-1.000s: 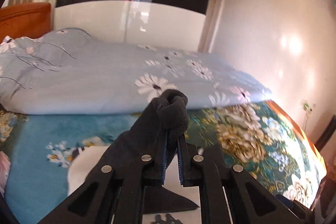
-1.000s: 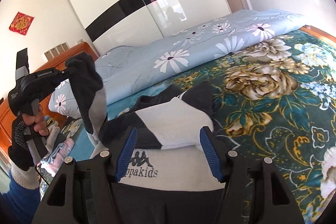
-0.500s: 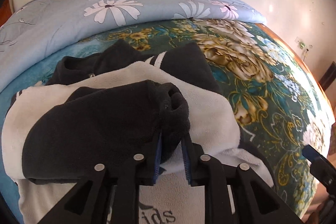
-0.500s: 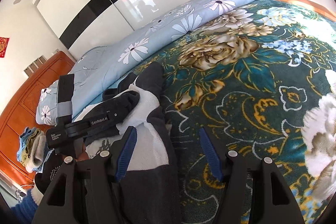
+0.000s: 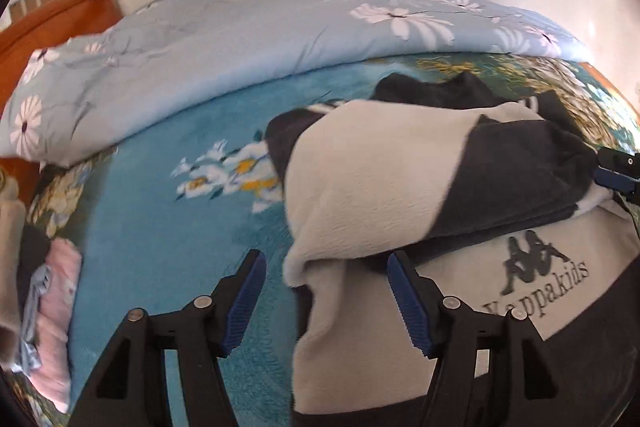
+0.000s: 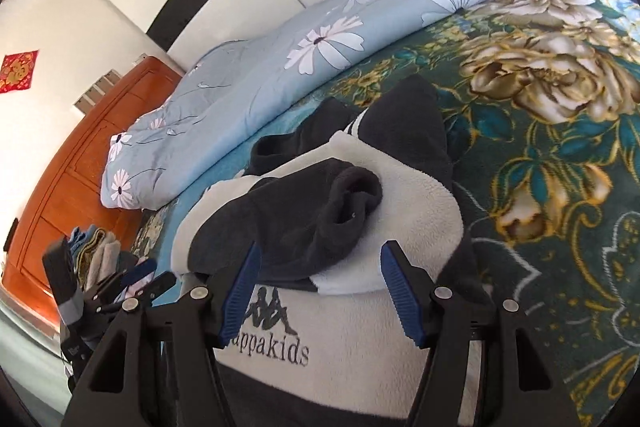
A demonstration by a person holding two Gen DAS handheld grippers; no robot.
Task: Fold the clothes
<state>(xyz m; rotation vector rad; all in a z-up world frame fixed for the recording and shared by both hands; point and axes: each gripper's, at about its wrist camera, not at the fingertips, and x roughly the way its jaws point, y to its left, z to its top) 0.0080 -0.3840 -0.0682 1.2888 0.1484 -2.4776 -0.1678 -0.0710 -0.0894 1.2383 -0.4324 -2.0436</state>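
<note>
A black and cream fleece sweatshirt (image 5: 372, 187) with a "Kappakids" logo lies on the floral bedspread, both sleeves folded across its chest. The black cuff (image 6: 352, 195) of the top sleeve rests on the cream part. My left gripper (image 5: 324, 291) is open and empty, low over the garment's left edge. My right gripper (image 6: 318, 279) is open and empty, just above the logo (image 6: 272, 327). The right gripper's tip shows at the right edge of the left wrist view (image 5: 618, 175). The left gripper shows at the lower left of the right wrist view (image 6: 132, 287).
A light blue daisy quilt (image 5: 248, 55) is rolled along the far side of the bed. A pile of other clothes (image 5: 44, 303) lies at the left by the orange wooden headboard (image 6: 72, 155). The teal floral bedspread (image 6: 560, 131) spreads to the right.
My left gripper carried the black sleeve down across the chest, let it go and opened, then drew back to the left. My right gripper stayed open and swung back over the logo.
</note>
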